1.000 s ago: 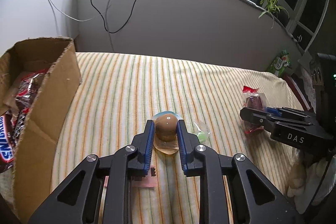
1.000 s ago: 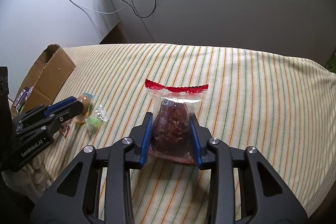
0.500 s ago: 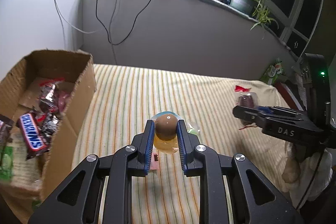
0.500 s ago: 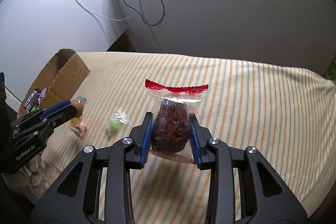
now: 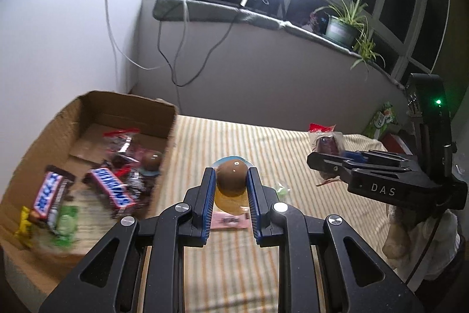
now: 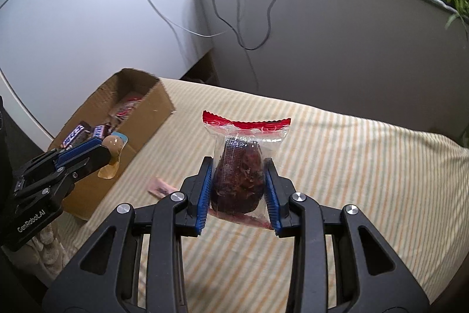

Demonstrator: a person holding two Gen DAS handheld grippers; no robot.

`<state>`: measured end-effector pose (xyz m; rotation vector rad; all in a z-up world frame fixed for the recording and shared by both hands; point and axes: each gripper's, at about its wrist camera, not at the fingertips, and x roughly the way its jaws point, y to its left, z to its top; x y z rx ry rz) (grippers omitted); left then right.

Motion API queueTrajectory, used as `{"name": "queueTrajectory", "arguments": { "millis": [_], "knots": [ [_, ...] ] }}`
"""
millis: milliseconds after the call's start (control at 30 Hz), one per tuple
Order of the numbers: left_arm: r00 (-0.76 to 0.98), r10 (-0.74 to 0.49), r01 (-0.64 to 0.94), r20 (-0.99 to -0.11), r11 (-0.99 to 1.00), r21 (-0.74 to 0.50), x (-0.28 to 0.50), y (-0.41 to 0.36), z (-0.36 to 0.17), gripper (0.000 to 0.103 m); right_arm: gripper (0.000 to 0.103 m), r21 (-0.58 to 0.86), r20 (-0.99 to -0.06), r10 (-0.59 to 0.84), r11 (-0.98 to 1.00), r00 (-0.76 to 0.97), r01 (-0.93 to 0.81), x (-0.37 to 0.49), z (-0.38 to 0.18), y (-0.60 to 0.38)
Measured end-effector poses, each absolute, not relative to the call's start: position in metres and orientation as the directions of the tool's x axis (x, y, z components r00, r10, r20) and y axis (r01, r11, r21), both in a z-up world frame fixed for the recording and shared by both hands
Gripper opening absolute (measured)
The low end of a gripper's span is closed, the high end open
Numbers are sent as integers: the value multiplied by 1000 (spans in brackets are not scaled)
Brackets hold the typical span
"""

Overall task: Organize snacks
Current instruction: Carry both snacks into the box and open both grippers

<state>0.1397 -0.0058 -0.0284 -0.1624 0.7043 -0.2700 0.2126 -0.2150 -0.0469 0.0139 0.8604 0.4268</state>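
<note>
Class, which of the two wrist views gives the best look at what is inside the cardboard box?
The left wrist view: it looks down into the cardboard box, showing candy bars and wrapped snacks on its floor. The right wrist view sees the box side-on from farther off, with only a few wrappers showing above its wall.

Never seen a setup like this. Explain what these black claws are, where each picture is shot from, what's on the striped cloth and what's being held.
There is no robot: a person holds a two-finger gripper in each hand, each carrying a camera that looks along its fingers.

The left camera view shows the left gripper shut on a brown egg-shaped snack in clear wrap. The right gripper shows at the side.

The right camera view shows the right gripper shut on a clear packet with a red top, holding something dark.

On the striped cloth stands a cardboard box with chocolate bars and other snacks inside. A pink wrapper and a small green sweet lie loose.
</note>
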Motion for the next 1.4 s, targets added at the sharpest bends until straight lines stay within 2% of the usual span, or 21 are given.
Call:
{"name": "queueTrajectory", "arguments": {
  "millis": [767,1400],
  "knots": [
    [780,-146,23,-608,978,-206,140,96,-14,20,34,166,-725,472,826,502,-538,235,-25,-81],
    [778,-104,-32,-620,978,-205,153,124,-20,20,34,185,-758,499,783,421,-594,257,-41,-26]
  ]
}}
